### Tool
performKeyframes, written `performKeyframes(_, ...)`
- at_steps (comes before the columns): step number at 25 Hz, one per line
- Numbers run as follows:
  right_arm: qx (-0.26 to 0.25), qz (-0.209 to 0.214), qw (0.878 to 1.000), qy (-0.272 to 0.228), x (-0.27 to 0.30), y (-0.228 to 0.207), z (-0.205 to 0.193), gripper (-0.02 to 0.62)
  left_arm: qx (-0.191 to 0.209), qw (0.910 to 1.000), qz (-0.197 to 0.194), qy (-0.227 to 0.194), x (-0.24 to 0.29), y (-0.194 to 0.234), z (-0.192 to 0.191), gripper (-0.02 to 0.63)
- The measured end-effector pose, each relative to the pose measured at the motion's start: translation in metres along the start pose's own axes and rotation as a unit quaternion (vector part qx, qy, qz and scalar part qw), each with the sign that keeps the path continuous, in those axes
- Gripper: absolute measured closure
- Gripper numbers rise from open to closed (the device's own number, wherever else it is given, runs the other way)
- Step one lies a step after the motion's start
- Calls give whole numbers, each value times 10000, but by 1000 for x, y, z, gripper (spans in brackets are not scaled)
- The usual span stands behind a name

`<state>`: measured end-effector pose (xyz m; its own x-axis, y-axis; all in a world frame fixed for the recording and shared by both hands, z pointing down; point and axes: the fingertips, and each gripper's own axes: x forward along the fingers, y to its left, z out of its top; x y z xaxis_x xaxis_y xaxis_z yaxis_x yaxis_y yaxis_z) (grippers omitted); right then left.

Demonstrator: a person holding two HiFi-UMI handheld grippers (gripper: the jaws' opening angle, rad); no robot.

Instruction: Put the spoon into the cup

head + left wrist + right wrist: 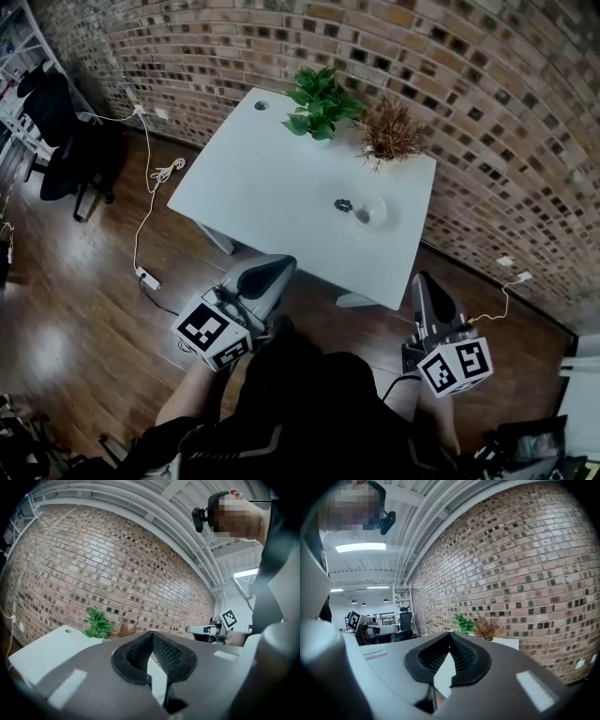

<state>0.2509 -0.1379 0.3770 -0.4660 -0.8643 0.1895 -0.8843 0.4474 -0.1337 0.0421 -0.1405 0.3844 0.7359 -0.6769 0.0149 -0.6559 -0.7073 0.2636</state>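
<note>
A small dark spoon [343,204] lies on the white table [262,178], just left of a pale translucent cup [371,212] that stands near the table's right side. Both grippers hover over the floor in front of the table's near edge, well short of the two objects. My left gripper [277,265] is shut and empty; its ribbed pads [161,651] meet at the tip. My right gripper [422,279] also looks shut with nothing between its pads [461,656]. Each gripper view looks level over the tabletop; neither shows the spoon or cup.
A green potted plant [319,103] and a dried brown plant [392,134] stand at the table's far edge against the brick wall. A black office chair [66,141] is at the left. A power strip with white cable [147,277] lies on the wooden floor.
</note>
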Motion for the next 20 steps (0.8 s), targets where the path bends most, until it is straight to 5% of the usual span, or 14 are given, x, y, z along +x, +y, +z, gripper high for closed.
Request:
performKeyframes(6, 23, 376, 9993, -75, -37, 25, -9, 589, -131, 9987, 496, 10, -28, -39, 1, 603)
performKeyframes(10, 15, 791, 9968, -89, -64, 39, -28, 589, 182, 9950, 978, 103, -56, -64, -4, 603)
performKeyframes(16, 347, 903, 9953, -74, -78, 48, -42, 589, 164, 9898, 1368, 375, -93, -81, -7, 603)
performKeyframes(20, 429, 841, 9951, -288, -90, 57, -31, 589, 515, 9870, 1348, 712, -102, -94, -10, 603)
